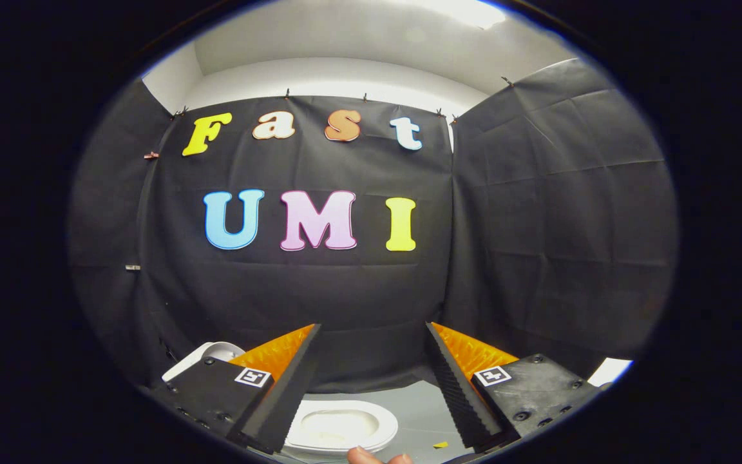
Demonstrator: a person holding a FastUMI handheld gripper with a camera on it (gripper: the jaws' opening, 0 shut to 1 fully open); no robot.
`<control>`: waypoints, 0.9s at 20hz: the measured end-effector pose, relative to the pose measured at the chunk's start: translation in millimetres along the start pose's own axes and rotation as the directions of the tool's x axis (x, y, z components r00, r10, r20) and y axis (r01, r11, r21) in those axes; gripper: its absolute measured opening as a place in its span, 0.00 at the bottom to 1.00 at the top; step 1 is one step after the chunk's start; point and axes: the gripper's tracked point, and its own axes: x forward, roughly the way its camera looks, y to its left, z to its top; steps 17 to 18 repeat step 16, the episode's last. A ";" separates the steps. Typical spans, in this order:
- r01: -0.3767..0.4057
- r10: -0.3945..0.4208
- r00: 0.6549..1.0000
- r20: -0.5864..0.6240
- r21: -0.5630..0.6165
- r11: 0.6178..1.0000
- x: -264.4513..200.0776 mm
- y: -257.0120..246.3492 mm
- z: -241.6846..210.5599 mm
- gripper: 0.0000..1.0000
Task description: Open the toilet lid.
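While the gripper (371, 386) points level at the wall, its ribbed fingers (458, 393) stand wide apart, holding nothing. Low in the frame, between them, fingertips (377, 457) show, and just beyond lies the toilet (345, 426): a glossy white oval seat ring on a grey floor (419, 403). A white rounded piece (207, 356) at lower left may be the lid; I cannot tell. Hard, smooth plastic would likely be light, stiff and slippery, best lifted at its front lip. Creased black cloth (538, 225) hangs behind.

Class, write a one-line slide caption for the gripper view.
Open gripper held above a small white toilet, facing the black cloth wall.
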 end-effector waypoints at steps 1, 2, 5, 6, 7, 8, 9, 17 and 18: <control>0.003 -0.003 1.000 0.001 0.004 1.000 -0.9 -3.1 0.9 0.99; 0.008 -0.008 1.000 0.003 0.005 1.000 -1.3 -6.1 1.7 0.99; 0.021 -0.021 1.000 0.003 0.007 1.000 2.1 -11.8 2.2 0.99; 0.020 -0.020 1.000 0.002 0.011 1.000 2.2 -11.9 2.5 0.99; 0.018 -0.018 1.000 0.000 0.014 1.000 3.2 -11.1 1.6 0.99; 0.019 -0.019 1.000 -0.002 0.013 1.000 3.1 -10.7 1.4 0.99; 0.020 -0.020 1.000 0.001 0.011 1.000 4.0 -11.2 1.4 0.99; 0.024 -0.024 1.000 0.002 0.007 1.000 5.1 -8.1 0.2 0.99; 0.024 -0.024 1.000 0.002 0.007 1.000 5.1 -8.1 0.2 0.99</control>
